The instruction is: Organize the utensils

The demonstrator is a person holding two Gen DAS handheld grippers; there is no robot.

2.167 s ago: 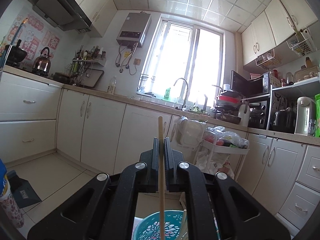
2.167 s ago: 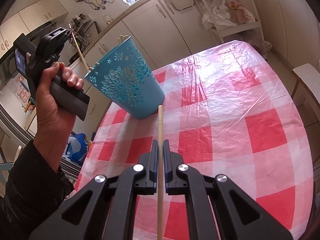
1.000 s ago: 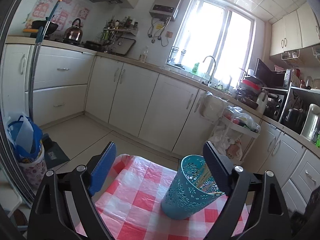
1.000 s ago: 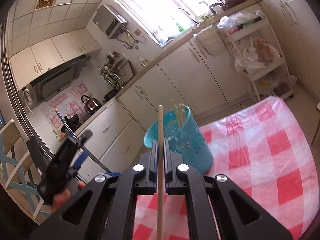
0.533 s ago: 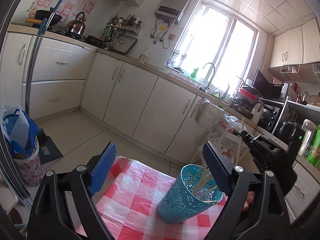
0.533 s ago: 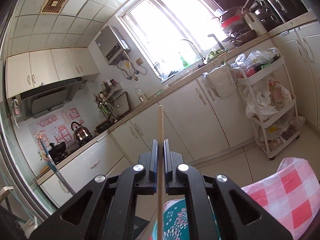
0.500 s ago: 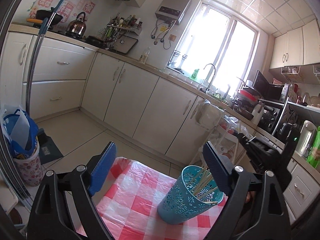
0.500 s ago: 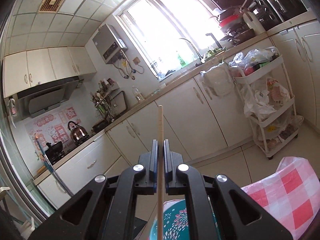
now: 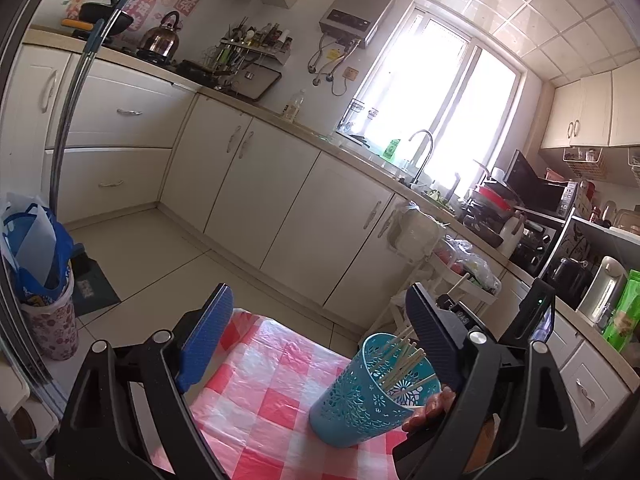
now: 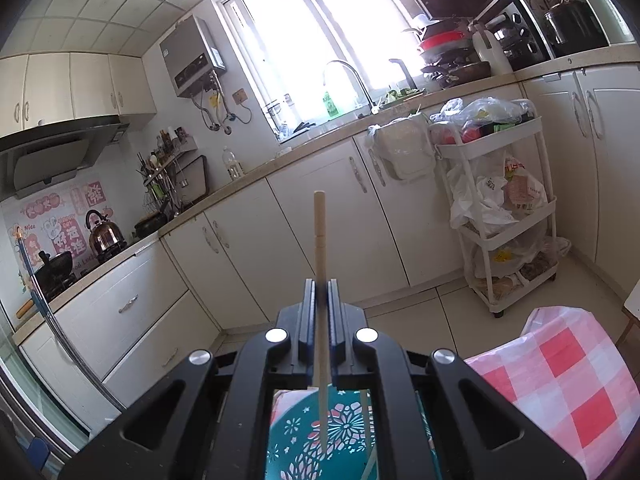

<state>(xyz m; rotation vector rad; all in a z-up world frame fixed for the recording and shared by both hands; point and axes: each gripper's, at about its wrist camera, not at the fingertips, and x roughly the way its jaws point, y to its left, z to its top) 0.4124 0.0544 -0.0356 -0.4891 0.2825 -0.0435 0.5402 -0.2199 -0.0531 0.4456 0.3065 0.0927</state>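
Fingers of the right gripper [image 10: 320, 292] pinch one chopstick [image 10: 319, 240] upright, its lower end over the teal holder [image 10: 320, 436] on the checked counter [image 10: 576, 384]. Left gripper [image 9: 316, 336] gapes empty nearby. Next, I judge: lower, then release inside.

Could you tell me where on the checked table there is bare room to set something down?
The checked tablecloth lies bare from its far edge to the blue cup, between the open left claw fingers. Around the cup it is crowded: chopsticks fill it, and the right claw, shut on one chopstick, hangs over it.
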